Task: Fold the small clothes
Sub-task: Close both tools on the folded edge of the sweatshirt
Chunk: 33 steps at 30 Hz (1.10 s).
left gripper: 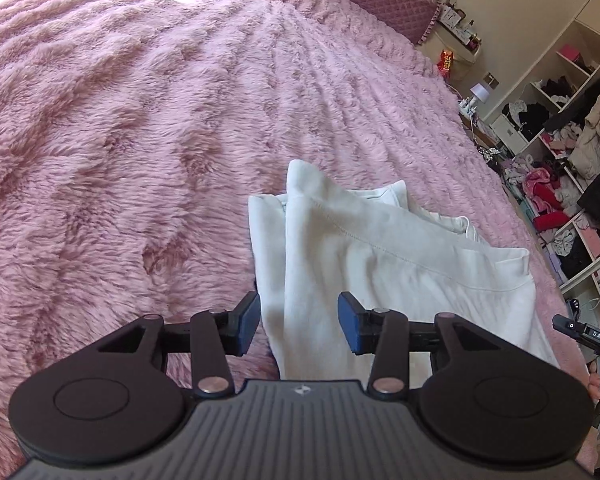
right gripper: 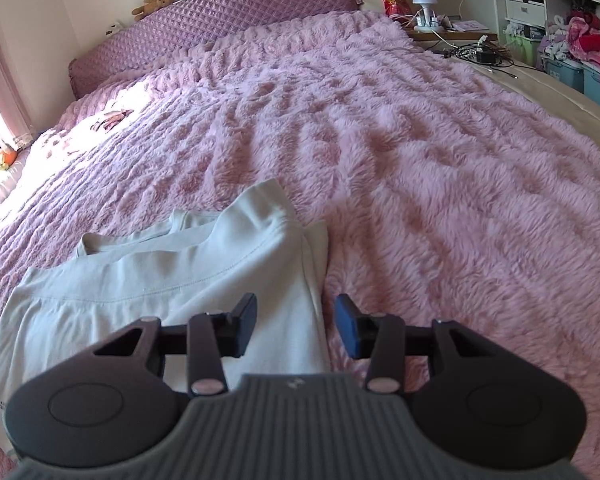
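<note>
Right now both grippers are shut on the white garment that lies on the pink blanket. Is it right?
Not quite. Both grippers are open: the left gripper and right gripper each show a clear gap in their own wrist views. The white garment does lie on the pink blanket.

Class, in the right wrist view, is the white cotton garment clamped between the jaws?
No: the white cotton garment lies on the pink blanket with open jaws above it.

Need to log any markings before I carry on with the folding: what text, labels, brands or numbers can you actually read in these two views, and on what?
"DAS": white letters on the black device at the right edge of the left wrist view.
Red snack bag by the headboard: print too blurred to read.
White garment: no readable label.
Small emblem on the tongs' body: a logo, no letters.
</note>
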Each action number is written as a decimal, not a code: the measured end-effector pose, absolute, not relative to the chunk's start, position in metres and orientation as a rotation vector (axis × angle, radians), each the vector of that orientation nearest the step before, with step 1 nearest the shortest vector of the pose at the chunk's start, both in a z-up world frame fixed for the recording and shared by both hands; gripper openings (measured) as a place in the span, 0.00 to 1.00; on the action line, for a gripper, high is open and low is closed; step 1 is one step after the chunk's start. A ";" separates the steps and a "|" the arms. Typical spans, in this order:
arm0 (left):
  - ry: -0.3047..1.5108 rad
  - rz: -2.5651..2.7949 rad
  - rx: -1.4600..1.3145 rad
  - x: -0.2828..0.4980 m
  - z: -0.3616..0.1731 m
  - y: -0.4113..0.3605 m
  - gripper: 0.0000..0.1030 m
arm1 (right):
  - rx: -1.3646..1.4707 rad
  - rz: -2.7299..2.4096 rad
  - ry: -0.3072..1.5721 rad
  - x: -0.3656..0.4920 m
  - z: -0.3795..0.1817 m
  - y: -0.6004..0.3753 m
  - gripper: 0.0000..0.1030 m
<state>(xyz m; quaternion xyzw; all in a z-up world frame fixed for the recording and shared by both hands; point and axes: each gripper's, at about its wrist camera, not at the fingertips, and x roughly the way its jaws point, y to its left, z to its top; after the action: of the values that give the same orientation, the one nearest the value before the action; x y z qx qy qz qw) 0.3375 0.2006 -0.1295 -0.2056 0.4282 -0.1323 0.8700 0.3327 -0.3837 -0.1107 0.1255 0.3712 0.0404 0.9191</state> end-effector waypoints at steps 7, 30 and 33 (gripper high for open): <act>0.883 -0.310 -0.383 0.340 -0.141 0.190 0.12 | 0.271 0.104 0.750 0.343 -0.121 -0.384 0.45; 0.905 -0.219 -0.535 0.305 -0.139 0.214 0.38 | 0.366 0.124 0.768 0.299 -0.123 -0.422 0.51; 0.850 -0.258 -0.514 0.271 -0.126 0.225 0.46 | 0.399 0.199 0.758 0.265 -0.117 -0.433 0.51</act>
<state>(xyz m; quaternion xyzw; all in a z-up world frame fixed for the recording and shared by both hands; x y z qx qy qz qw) 0.2707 0.2253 -0.1256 -0.2460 0.4065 -0.1235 0.8712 0.2645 -0.4326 -0.1171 0.1933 0.3669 0.0961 0.9049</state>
